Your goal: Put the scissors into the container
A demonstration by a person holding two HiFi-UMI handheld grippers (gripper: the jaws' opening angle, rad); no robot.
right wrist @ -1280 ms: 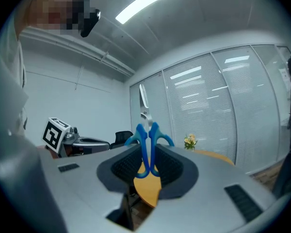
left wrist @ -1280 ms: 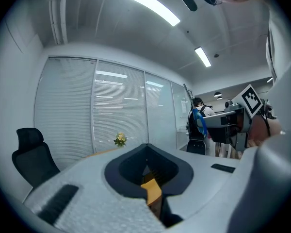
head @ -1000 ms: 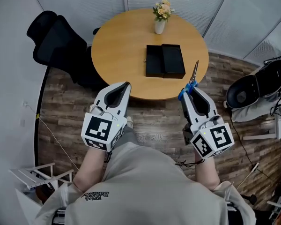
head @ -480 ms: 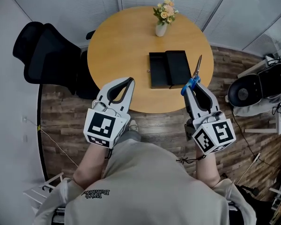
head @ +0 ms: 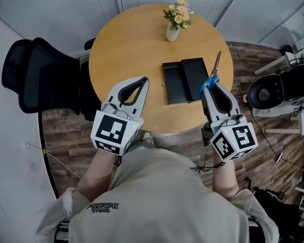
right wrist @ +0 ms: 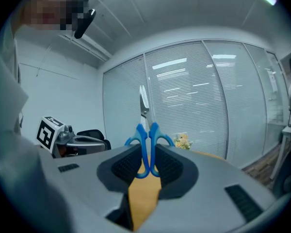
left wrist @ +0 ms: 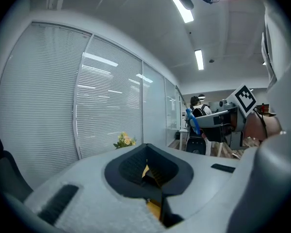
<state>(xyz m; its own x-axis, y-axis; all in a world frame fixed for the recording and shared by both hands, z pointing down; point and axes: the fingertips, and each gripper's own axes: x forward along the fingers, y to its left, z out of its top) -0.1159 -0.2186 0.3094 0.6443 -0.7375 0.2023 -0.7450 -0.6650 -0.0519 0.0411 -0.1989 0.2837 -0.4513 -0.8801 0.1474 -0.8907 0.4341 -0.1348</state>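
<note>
Two blue handle loops (right wrist: 146, 147) are all our right gripper (head: 210, 85) clamps, so the scissors (head: 216, 65), held just beside the black container (head: 176, 82), may pivot and miss it; our left gripper (head: 142, 81) is closed, empty.

Left gripper (head: 141, 81) closed, empty, right gripper (head: 211, 83) clamping scissors (head: 216, 64)

A black rectangular container (head: 185, 80) is seen lying open on the round light-wood surface (head: 126, 49), and a white vase of flowers (head: 173, 32) is set beyond it. A pair of blue-handled metal scissors (head: 215, 66) is clamped by the handles in the right tool (head: 209, 86), just beside the container's right edge, with the blades pointed away. The left tool (head: 143, 80) is held closed and empty over the surface's near part.
</note>
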